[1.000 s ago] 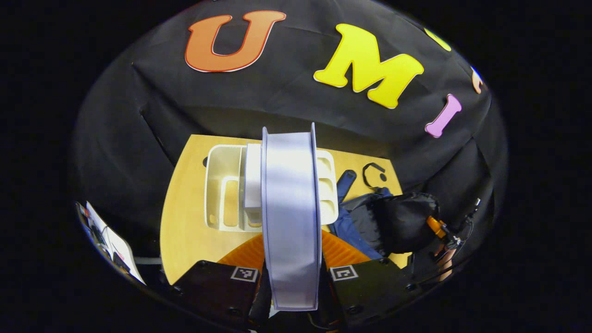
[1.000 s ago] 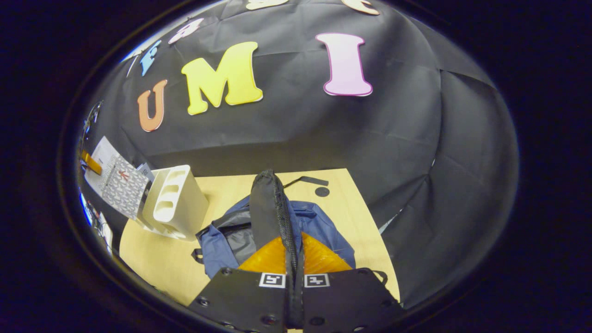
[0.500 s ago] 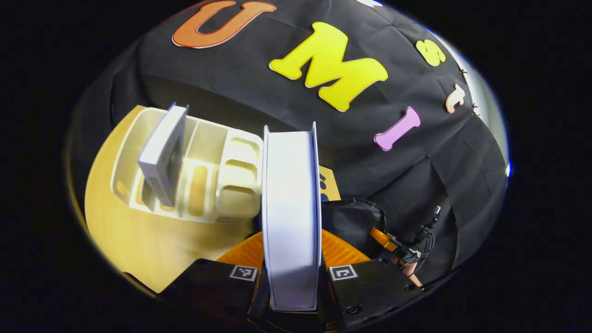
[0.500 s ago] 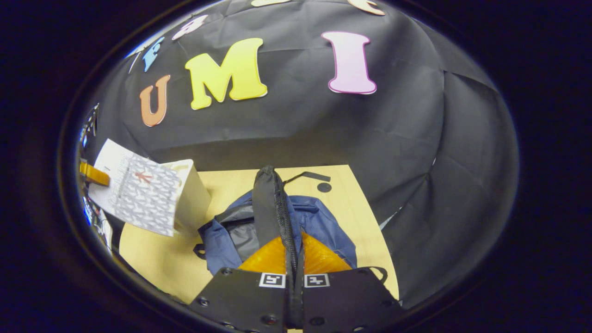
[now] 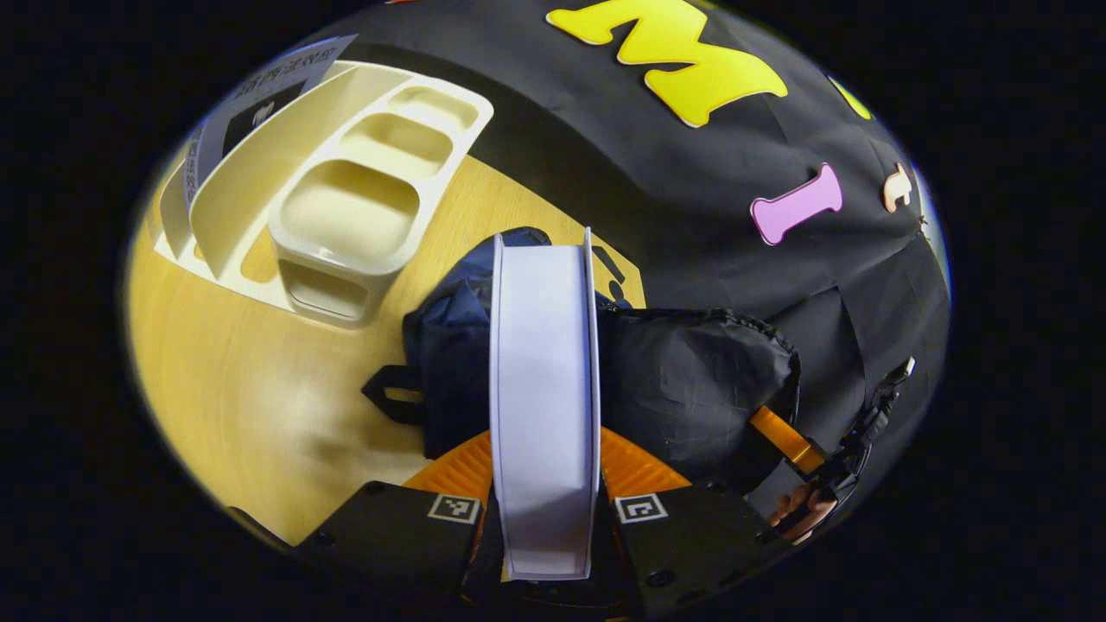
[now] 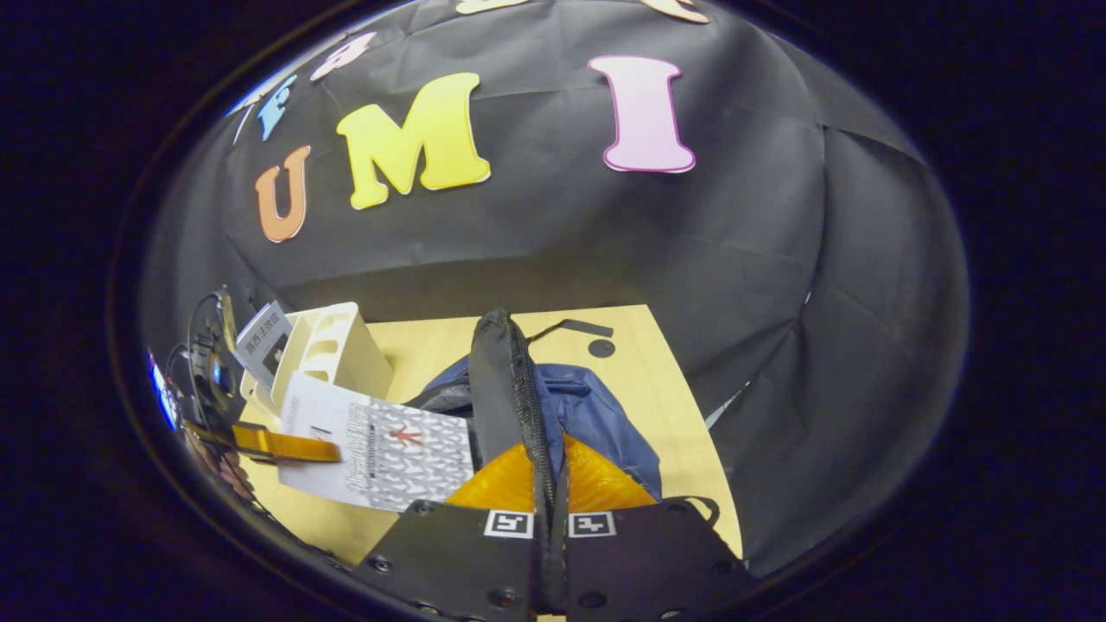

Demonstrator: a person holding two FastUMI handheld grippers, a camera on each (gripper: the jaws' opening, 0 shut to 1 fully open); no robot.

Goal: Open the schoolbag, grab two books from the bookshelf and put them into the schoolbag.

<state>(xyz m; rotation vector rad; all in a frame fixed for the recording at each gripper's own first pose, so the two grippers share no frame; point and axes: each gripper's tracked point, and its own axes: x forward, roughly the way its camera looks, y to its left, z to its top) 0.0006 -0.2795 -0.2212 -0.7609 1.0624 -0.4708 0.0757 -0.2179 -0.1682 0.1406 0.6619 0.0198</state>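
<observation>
A white-edged book (image 5: 543, 397) stands upright, pinched between the fingers of the left gripper (image 5: 544, 497), above the blue schoolbag (image 6: 596, 419) lying on the wooden table (image 5: 251, 415). The right gripper (image 6: 550, 484) clamps the bag's black zippered flap (image 6: 501, 389), holding it raised. Behind, a second book (image 5: 251, 95) sits in the cream bookshelf (image 5: 354, 216).

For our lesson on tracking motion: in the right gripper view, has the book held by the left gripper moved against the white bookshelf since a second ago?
Yes. The book has moved from beside the bookshelf down towards the schoolbag.
</observation>
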